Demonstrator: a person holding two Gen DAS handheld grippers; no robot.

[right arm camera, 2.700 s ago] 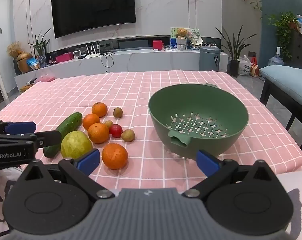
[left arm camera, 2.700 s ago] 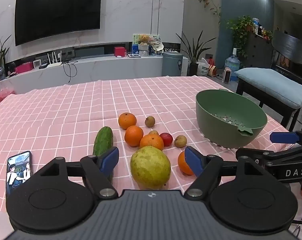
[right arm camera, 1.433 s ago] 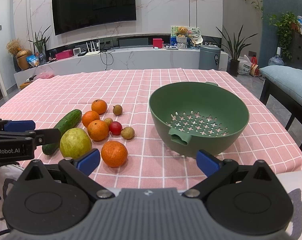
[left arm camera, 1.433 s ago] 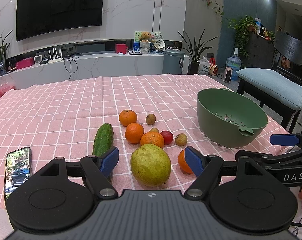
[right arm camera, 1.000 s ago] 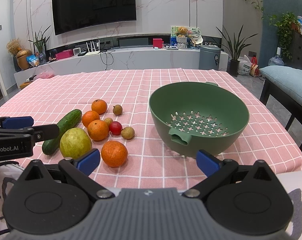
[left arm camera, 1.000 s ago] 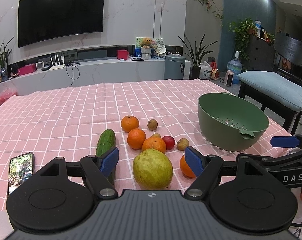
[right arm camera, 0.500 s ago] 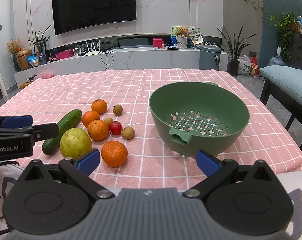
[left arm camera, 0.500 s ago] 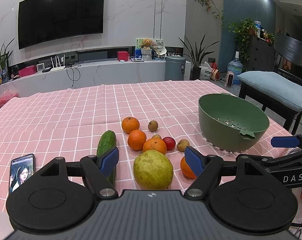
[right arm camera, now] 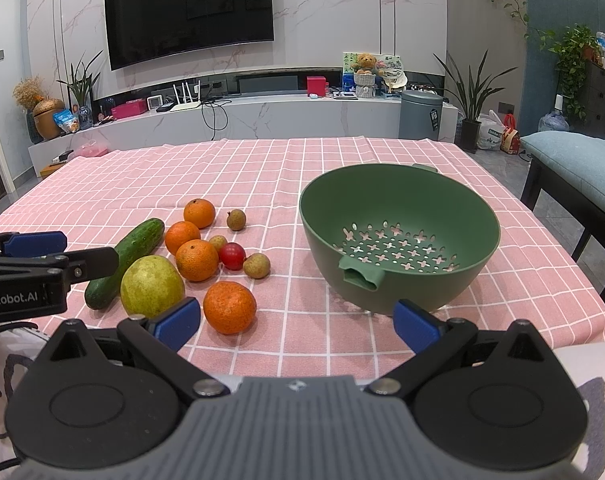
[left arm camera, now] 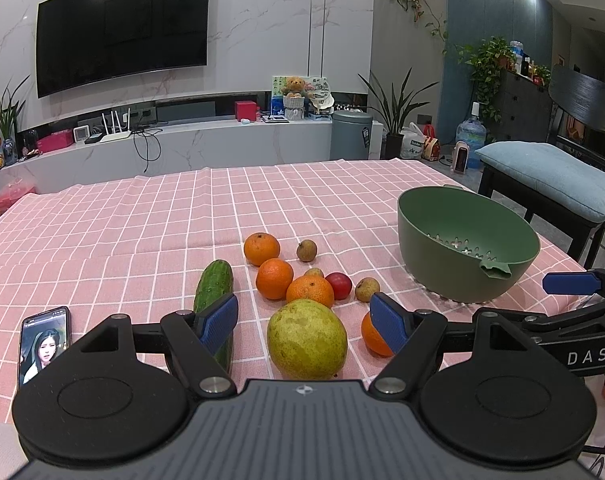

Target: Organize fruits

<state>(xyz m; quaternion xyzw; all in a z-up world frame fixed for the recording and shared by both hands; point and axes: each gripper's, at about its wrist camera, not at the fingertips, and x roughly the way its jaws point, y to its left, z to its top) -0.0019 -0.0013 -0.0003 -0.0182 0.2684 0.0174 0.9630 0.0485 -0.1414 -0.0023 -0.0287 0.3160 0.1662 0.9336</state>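
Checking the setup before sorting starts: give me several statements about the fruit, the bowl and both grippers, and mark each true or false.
1. The green perforated colander bowl holds no fruit. True.
2. The left gripper is shut on the large yellow-green pear. False: its jaws stand open and the pear lies on the pink checked tablecloth.
3. Four oranges lie on the cloth, the nearest one apart from the rest. True.
4. The dark green cucumber lies right of the bowl. False: it is far left of it.
5. The right gripper holds an orange. False: it is open and empty.
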